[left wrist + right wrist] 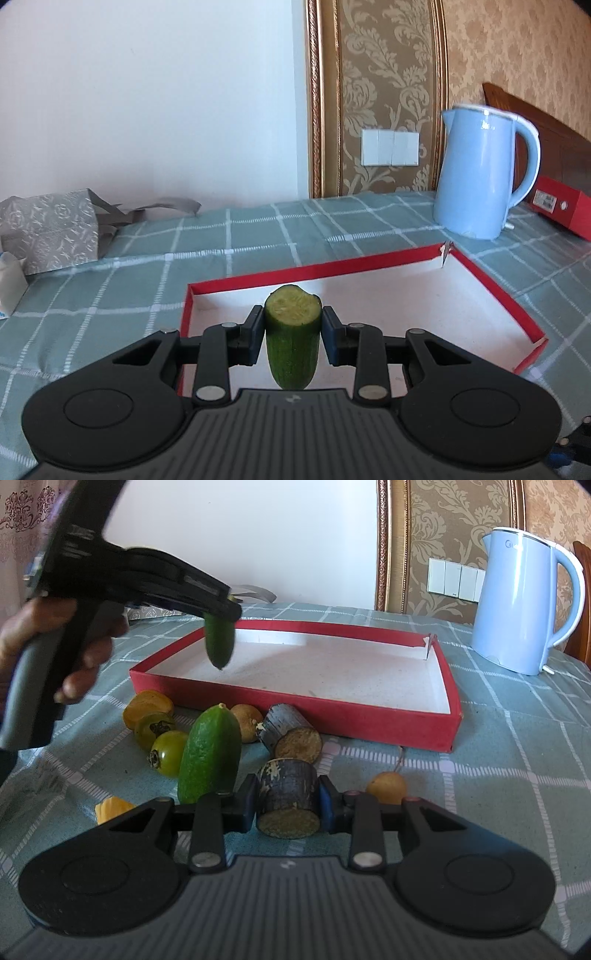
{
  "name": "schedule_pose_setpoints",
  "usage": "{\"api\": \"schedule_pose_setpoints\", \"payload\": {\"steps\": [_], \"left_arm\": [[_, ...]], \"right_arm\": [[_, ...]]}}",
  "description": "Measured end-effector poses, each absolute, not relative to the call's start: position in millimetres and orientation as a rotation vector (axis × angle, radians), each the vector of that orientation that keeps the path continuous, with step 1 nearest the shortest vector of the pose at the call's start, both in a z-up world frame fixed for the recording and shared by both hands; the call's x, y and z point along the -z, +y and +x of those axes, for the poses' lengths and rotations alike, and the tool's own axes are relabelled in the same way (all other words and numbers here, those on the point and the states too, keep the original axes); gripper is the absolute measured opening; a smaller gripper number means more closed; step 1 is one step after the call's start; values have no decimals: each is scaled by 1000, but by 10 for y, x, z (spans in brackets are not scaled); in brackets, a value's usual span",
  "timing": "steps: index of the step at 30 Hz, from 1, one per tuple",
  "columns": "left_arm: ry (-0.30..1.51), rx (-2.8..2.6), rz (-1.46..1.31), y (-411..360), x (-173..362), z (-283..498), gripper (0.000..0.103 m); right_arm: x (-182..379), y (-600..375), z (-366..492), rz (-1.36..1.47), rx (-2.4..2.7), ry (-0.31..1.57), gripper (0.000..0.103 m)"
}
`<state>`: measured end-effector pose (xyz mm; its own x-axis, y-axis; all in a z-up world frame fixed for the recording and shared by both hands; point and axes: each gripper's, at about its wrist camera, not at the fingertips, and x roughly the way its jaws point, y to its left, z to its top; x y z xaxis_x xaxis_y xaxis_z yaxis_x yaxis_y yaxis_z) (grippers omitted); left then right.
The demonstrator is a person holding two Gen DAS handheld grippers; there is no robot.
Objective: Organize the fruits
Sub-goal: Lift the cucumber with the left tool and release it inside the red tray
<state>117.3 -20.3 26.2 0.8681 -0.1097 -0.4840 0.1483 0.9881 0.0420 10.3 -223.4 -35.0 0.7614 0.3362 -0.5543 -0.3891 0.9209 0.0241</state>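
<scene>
Red tray (369, 720) interior bare, open from above; kettle (524, 602) crowds far right corner; fruit pile (207, 746) blocks near edge.

Cut cucumber piece (292, 338) hangs upright over red tray (495, 291).

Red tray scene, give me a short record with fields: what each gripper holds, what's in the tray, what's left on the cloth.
left gripper: shut on cucumber piece, held over the tray
right gripper: shut on sugarcane piece, low at the cloth
red tray: nothing inside
on cloth: second cucumber piece, second sugarcane piece, small yellow and green fruits
behind tray: blue kettle
</scene>
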Motion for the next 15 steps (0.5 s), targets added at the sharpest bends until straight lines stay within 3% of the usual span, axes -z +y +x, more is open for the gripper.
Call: {"api": "schedule_pose_setpoints", "payload": {"steps": [15], "left_arm": [[540, 85, 172, -399, -81, 1501, 32]], "right_arm": [[358, -2228, 106, -91, -397, 586, 32]]}}
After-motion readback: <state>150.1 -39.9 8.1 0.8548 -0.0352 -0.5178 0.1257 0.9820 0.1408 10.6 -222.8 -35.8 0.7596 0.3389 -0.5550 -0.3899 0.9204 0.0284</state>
